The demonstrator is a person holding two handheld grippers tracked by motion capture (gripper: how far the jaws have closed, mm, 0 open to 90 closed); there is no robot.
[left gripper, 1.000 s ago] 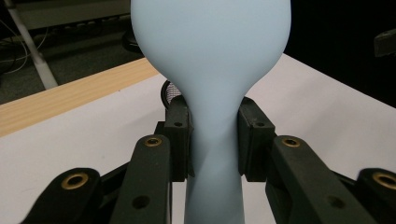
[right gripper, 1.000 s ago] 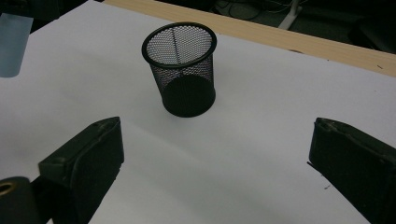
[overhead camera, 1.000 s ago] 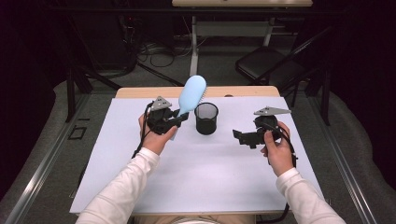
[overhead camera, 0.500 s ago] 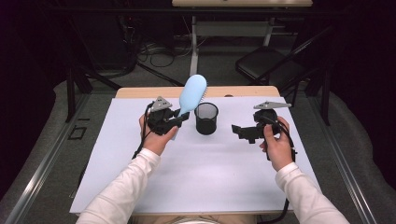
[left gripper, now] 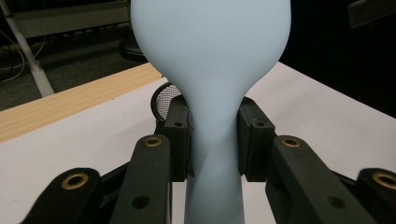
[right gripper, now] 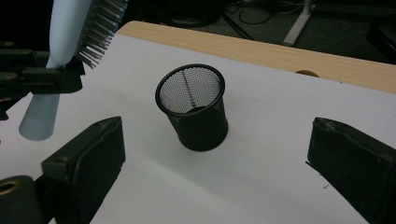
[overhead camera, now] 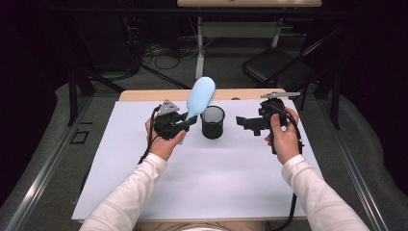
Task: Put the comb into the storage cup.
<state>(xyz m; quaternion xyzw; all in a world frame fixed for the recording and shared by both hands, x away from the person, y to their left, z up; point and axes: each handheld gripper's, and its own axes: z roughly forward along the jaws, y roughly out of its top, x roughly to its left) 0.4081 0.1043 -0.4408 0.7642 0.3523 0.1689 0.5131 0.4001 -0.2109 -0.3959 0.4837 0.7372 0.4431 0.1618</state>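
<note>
Both forearms, in white sleeves, enter from the near edge and angle forward, the hands set well apart above the surface. The left gripper [overhead camera: 185, 122] sits in the left hand [overhead camera: 163, 142] with its jaws pointing toward the right hand, clamped on the narrow neck of a held handle. The right gripper [overhead camera: 248, 122] is carried in the right hand [overhead camera: 283, 137], jaws spread wide with nothing between them, pointing toward the left hand.

White-topped table [overhead camera: 202, 192] with a wooden far edge, black folding chair [overhead camera: 276, 67] behind, tangled cables [overhead camera: 159, 50] on grey floor [overhead camera: 43, 159]
</note>
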